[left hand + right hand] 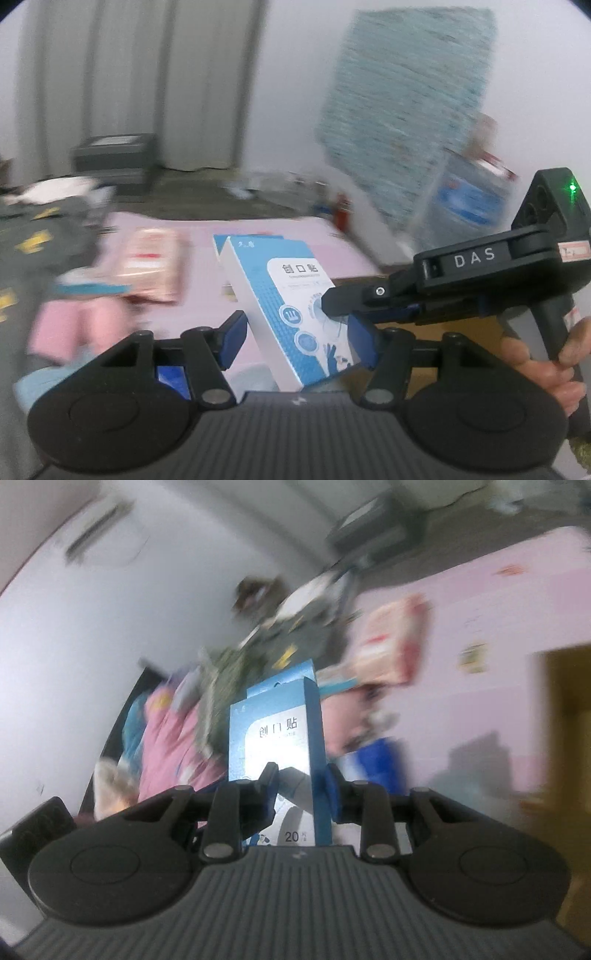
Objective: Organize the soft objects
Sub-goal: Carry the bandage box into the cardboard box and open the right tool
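The right gripper (301, 792) is closed on the lower part of a blue-and-white box (275, 734), probably to carry it above the pink surface (480, 602). The left gripper (295, 341) stands wide open around the same box (295, 314); whether its pads touch it cannot be told. The box is a thin carton with Chinese characters, held upright between the fingers. A blurred pile of clothes (177, 738) lies beyond, to the left.

Black tongs (295, 332) with blue pads, silver pivot screws, ribbed grey housing, white "DAS" lettering.
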Tool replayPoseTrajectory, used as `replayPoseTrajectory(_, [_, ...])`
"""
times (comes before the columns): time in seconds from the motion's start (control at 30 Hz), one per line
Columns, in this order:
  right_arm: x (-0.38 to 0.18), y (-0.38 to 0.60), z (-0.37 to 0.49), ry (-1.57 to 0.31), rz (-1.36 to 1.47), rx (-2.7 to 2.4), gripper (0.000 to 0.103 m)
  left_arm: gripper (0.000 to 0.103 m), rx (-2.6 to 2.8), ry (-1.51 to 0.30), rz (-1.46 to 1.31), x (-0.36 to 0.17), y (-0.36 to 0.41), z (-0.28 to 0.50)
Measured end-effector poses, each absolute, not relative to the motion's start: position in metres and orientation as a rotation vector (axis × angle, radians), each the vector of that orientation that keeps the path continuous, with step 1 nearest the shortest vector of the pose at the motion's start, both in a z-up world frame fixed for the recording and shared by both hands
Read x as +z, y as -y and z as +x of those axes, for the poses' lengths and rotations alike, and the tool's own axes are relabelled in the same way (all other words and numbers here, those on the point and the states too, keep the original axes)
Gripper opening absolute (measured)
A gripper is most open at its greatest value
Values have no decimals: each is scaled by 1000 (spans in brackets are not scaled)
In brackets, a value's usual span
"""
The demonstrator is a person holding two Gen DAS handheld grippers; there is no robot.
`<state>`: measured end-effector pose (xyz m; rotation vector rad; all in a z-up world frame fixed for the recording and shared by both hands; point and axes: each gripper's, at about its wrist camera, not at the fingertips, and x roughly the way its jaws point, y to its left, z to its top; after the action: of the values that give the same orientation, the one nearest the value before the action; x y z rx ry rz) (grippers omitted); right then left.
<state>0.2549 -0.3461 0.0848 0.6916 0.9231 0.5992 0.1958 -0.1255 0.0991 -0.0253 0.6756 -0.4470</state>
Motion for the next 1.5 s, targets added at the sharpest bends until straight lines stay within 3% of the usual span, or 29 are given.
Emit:
replayPoseTrajectory(0.33, [35,505,209,-916,827,299,27,61,-626,-839,89,46,269,242])
replayPoseTrajectory(0.57, [-31,526,233,-997,828,179,27,64,-585,-923,199,1,302,265])
replayPoseTrajectory(0.87, [-71,534,230,-1103,767,99,27,87,-616,-847,138,35,253,242])
replayPoseTrajectory(1.5, [-92,462,280,-1129,664,101,26,90,-375,-860,16,27,102,205])
